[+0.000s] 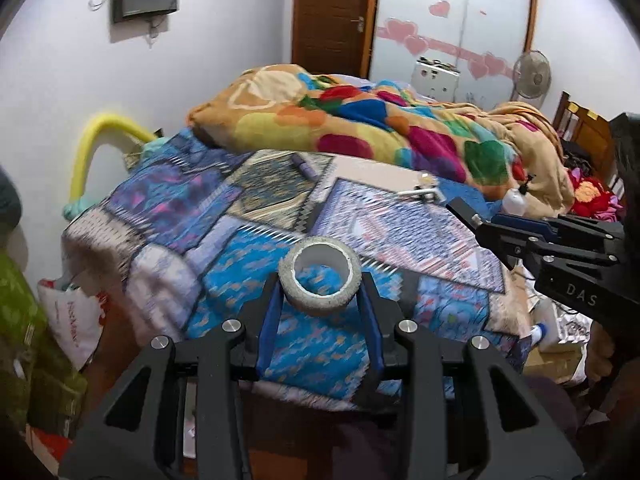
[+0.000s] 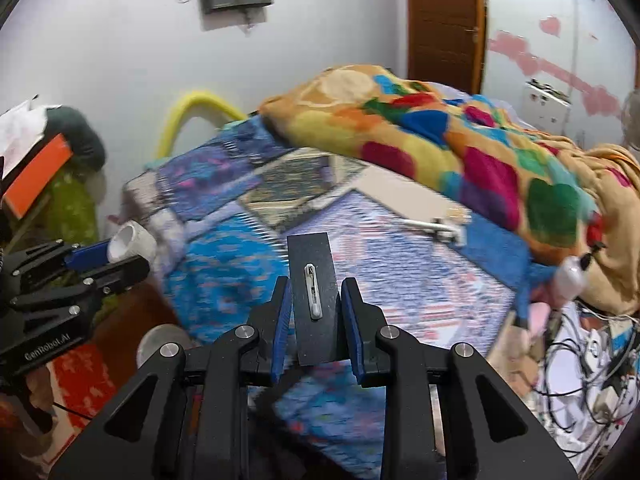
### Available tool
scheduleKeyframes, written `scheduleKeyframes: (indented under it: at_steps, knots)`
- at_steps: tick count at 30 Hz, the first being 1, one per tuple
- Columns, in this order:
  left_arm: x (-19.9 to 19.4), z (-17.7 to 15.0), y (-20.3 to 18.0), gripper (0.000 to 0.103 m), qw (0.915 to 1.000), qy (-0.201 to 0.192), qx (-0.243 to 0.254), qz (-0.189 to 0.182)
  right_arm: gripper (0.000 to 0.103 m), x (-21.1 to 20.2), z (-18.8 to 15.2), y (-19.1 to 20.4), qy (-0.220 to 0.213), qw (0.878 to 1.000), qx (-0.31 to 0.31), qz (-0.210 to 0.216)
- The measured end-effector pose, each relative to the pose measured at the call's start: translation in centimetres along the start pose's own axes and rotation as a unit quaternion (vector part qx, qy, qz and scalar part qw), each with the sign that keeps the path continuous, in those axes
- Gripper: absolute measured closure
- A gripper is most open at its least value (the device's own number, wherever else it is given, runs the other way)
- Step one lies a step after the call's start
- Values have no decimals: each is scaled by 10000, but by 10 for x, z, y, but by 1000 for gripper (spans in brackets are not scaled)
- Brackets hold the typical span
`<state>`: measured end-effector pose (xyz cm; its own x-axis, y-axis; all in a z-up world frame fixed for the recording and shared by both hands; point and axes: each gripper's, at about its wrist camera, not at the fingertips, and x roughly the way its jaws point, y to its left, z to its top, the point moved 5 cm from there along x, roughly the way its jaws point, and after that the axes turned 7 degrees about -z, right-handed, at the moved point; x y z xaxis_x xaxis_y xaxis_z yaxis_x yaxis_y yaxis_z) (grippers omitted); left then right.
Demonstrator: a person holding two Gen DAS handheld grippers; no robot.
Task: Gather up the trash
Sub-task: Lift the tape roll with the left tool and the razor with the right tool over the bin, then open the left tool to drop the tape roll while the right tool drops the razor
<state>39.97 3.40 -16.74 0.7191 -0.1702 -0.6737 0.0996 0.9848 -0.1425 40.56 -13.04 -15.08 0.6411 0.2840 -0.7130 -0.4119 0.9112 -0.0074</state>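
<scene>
Surface: a bed spread with a blue, purple and white patchwork quilt (image 1: pixel 248 216), lying ahead of and below both grippers.
Bedding: a rumpled orange fleece blanket with bright coloured patches (image 1: pixel 380 128) heaped at the quilt's far side.
Room: pale wall, brown wooden door (image 1: pixel 332 16), frosted wardrobe panels with pink hearts (image 1: pixel 456 20) beyond the bed.
Left gripper (image 1: pixel 320 296): clenched on a nearly spent grey tape roll with a white core (image 1: pixel 320 276) — the roll sits between its blue pads (image 1: pixel 370 312), hole facing the camera.
Right gripper (image 2: pixel 314 304): grasping a flat black rectangular card with a small white clip on it (image 2: pixel 314 280) — the card projects forward past the fingertips.
On the quilt: a small white metal piece (image 2: pixel 436 228), ahead and right of the right gripper.
</scene>
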Motion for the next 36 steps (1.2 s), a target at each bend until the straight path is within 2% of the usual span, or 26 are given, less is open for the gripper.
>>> scheduleKeyframes:
  at_steps: [12,19,28,36]
  knots:
    - [-41,-71,112,66,9959,197,-640,603,80,19,-8,127,235,9948,-684,721]
    - [-49,-122,171,66,9883,357,-1167,916,80,44,-20,195,545,9872,-1042,1076]
    - [-31,-194,240,66,9675,794,-2100,1161,80,90,-55,271,1238,9707,-1505,1409]
    - [11,-257,278,66,9455,1476,-2698,1066,80,144,-87,317,1999,9534,-1673,1518]
